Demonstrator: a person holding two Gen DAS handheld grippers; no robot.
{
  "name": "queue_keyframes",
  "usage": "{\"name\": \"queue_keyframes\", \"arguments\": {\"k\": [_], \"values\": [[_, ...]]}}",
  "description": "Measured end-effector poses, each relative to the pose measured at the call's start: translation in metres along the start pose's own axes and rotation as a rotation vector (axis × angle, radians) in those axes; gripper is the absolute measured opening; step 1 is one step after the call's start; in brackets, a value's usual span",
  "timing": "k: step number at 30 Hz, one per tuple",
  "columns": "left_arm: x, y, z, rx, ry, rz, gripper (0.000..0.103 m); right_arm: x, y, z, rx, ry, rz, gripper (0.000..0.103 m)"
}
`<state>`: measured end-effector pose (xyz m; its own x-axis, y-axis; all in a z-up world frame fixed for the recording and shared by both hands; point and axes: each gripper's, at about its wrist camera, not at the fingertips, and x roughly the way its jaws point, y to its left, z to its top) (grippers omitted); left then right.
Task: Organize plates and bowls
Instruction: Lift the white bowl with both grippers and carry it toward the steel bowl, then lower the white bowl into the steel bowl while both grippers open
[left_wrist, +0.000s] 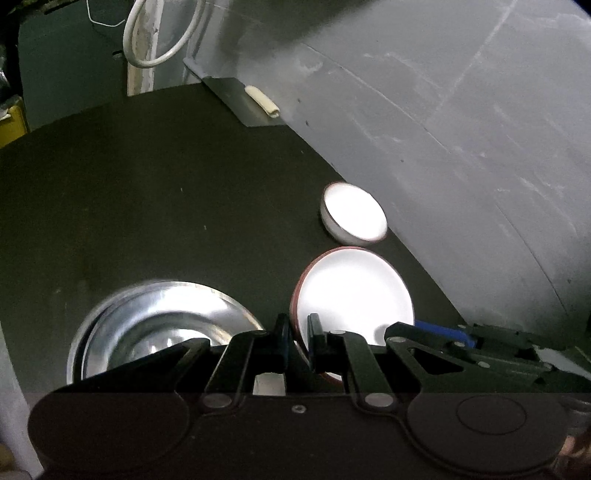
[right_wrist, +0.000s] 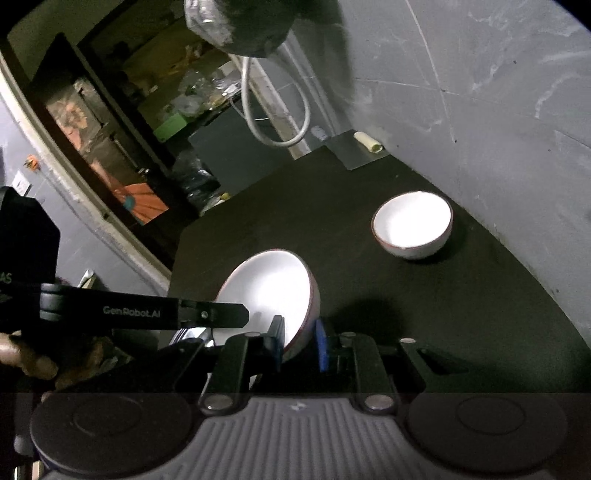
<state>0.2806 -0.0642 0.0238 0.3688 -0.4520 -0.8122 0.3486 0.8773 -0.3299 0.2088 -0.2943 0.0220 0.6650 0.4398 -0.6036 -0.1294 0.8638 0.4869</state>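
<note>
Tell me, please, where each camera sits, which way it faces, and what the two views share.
Left wrist: sits on the left gripper, looks down along it at the dark table; gripper clamps a red-rimmed plate beside a steel bowl.
Right wrist: sits on the right gripper, looks down at the table; gripper clamps a white bowl; a hand shows.
Shared: the far bowl, the wall, the white cable.

Left claw (left_wrist: 297, 338) and right claw (right_wrist: 300, 341) both clamped, angled downward
</note>
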Motion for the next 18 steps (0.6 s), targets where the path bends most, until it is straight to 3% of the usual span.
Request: {"name": "queue_keyframes", "arguments": {"k": [18], "values": [[-0.021, -0.017, -0.056, 0.074, 0.122, -0.045, 0.011, -0.046, 0.009, -0.048, -0.035, 0.138, 0.045, 0.02]]}}
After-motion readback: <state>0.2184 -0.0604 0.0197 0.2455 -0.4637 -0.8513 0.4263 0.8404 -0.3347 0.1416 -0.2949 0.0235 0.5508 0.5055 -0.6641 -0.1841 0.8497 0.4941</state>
